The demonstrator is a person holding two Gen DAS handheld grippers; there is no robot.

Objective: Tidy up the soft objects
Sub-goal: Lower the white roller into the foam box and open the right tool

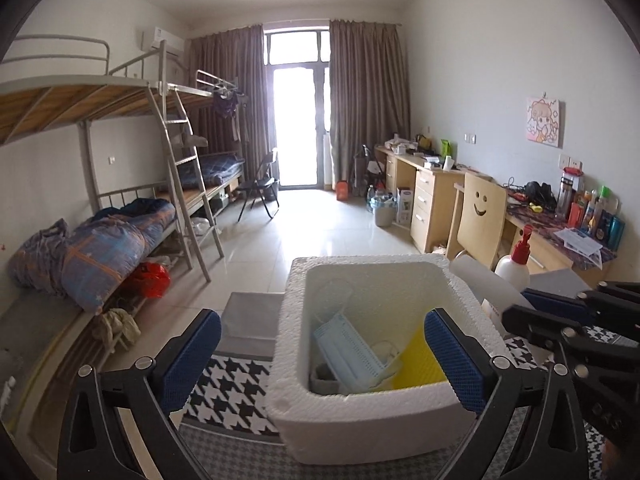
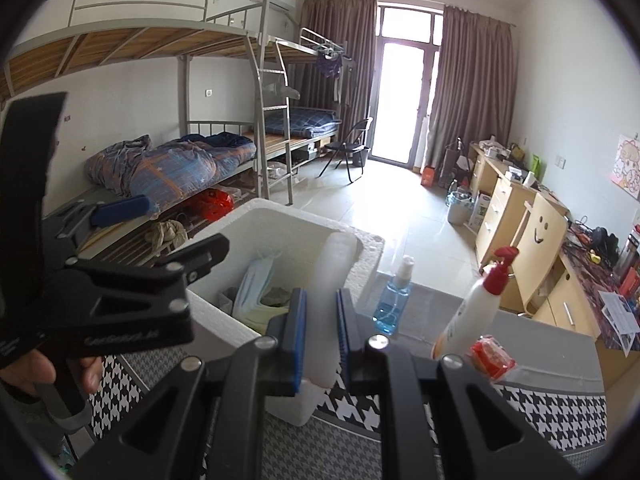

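Your right gripper (image 2: 322,316) pinches a translucent white soft tube (image 2: 334,276), its long axis running straight ahead over the near rim of the white foam box (image 2: 372,248). The box opening lies ahead and left. Your left gripper (image 1: 322,352), spread wide and empty, straddles the box's near wall.

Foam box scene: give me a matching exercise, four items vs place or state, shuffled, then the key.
Items:
1. left gripper
2. right gripper
3. blue face mask
4. blue spray bottle

Place or state:
A. lying inside the foam box
B. open, nothing between its pads
C. standing on the grey surface outside the box
D. shut on a translucent white bottle

Pairs: 1-B, 2-D, 3-A, 4-C
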